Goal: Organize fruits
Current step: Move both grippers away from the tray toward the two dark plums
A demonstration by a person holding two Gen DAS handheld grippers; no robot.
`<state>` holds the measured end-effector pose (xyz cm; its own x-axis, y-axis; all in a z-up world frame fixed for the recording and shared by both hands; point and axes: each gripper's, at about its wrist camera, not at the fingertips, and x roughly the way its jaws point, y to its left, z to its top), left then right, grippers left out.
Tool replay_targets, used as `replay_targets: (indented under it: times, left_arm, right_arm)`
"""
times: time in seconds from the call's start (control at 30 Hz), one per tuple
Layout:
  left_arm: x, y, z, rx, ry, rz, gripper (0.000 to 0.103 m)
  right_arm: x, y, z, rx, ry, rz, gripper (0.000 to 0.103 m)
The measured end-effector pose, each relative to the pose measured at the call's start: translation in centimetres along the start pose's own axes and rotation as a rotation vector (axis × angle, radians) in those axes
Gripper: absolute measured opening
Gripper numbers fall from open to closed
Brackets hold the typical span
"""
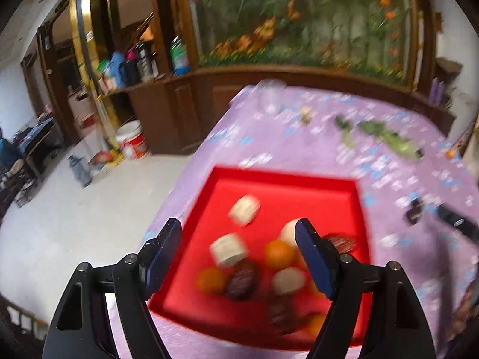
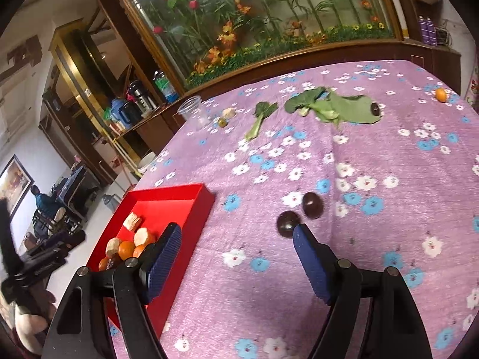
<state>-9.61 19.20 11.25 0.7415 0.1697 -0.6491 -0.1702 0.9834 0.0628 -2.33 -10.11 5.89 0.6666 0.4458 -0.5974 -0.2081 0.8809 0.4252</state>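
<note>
red tray (image 2: 191,193) at nine o'clock on the cloth gathers the sorted fruit, so the left gripper (image 1: 238,255) hangs spread and empty over it while the right gripper (image 2: 236,257), also spread, faces two dark fruits (image 2: 312,205) loose at twelve o'clock.

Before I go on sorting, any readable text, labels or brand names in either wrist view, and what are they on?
No text reads in either view.
Green-labelled bottle on the shelf: label print too small to read.
White and red bucket on the floor: markings blurred.
Purple bottles on the cabinet: labels too small.
Red tray, fruit and floral tablecloth: no lettering visible.
</note>
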Motion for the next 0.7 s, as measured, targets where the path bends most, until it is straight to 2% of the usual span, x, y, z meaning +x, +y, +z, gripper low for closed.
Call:
replay_targets:
  times: [0.03, 0.1, 0.17, 0.23, 0.5, 0.7]
  left_arm:
    - [-0.5, -0.6, 0.4, -0.006, -0.024, -0.026, 0.091]
    - [-1.2, -1.4, 1.2, -0.019, -0.052, -0.086, 0.101]
    - [-1.7, -2.7, 1.8, -0.038, -0.053, -0.206, 0.101]
    - [-2.0, -3.7, 2.3, -0.057, -0.053, -0.266, 0.101]
    - [-2.0, -10.0, 1.9, 0.052, -0.034, -0.307, 0.101]
    - [-0.7, -13.4, -0.4, 0.151, -0.002, -0.204, 0.101]
  right_arm:
    - [-0.2, -0.2, 0.0, 0.001, -0.002, -0.005, 0.082]
    - [-0.8, -1.0, 0.0, 0.002, -0.011, -0.03, 0.081]
    - [-1.7, -2.0, -0.1, -0.001, -0.026, -0.068, 0.081]
    - [-2.4, -3.0, -0.1, 0.002, -0.031, -0.094, 0.081]
    - [-4.7, -6.7, -0.9, -0.002, -0.012, -0.189, 0.081]
    - [-4.7, -8.3, -1.3, 0.005, 0.015, -0.208, 0.081]
